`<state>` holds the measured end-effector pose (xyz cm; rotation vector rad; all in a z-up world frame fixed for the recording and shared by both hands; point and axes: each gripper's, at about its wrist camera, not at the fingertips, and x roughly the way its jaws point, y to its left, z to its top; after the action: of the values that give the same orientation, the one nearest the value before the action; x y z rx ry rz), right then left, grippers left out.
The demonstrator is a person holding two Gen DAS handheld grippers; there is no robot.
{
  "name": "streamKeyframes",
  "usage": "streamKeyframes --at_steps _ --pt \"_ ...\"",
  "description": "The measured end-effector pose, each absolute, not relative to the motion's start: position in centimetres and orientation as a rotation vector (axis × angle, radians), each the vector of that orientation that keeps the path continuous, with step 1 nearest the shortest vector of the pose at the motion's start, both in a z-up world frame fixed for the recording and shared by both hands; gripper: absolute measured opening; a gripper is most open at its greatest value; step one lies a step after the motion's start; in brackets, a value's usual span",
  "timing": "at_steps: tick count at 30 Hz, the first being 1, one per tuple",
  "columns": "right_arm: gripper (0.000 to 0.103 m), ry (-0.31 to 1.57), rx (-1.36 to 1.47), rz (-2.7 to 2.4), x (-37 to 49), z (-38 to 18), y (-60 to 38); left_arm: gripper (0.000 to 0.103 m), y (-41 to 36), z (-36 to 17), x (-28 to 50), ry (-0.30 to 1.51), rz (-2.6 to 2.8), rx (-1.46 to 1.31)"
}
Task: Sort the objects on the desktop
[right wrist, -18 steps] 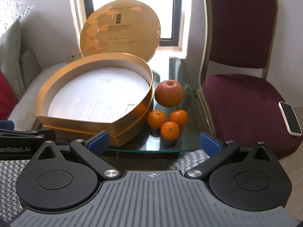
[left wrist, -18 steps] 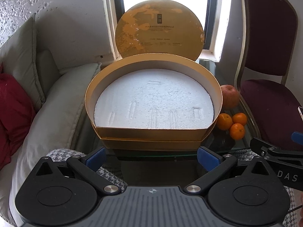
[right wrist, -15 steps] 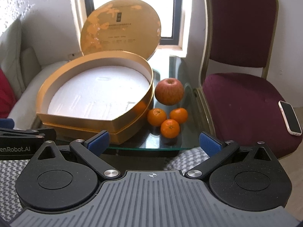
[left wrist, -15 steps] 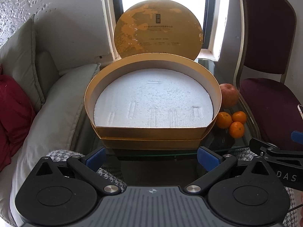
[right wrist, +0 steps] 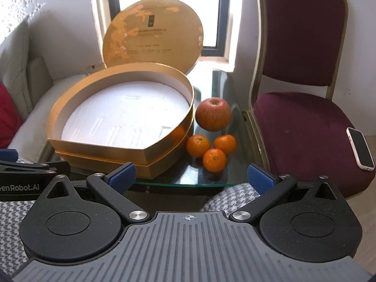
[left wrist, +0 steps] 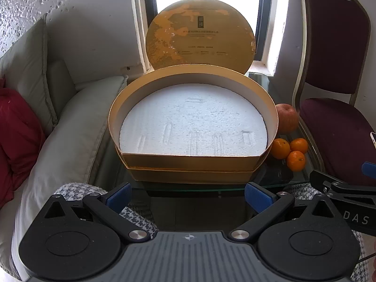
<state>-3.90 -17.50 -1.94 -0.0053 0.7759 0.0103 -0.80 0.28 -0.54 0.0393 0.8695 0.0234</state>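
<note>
Gold card forms the wide D-shaped gift box on the glass table, its flat side facing the cameras and its long axis running left to right; a white foam insert fills it, and the round gold lid stands upright behind against the window. At far left lie a red cushion and grey sofa cushions. The left gripper hovers level just short of the table's near edge, facing the box, its blue-padded jaws spread wide and holding nothing. To the right, the right gripper hangs at a similar height, jaws equally wide and empty, pointing toward the fruit beside the box: a red apple sits stem up, with three small orange tangerines clustered just in front of it. Further right stands a maroon padded chair with a white-cased phone on its seat.
</note>
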Motion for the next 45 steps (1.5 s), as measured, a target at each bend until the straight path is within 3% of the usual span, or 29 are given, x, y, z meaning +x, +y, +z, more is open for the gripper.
streamKeyframes --at_steps 45 --pt "0.103 0.838 0.084 0.0 0.1 -5.1 -19.8 0.102 -0.3 -2.9 1.5 0.922 0.043 0.052"
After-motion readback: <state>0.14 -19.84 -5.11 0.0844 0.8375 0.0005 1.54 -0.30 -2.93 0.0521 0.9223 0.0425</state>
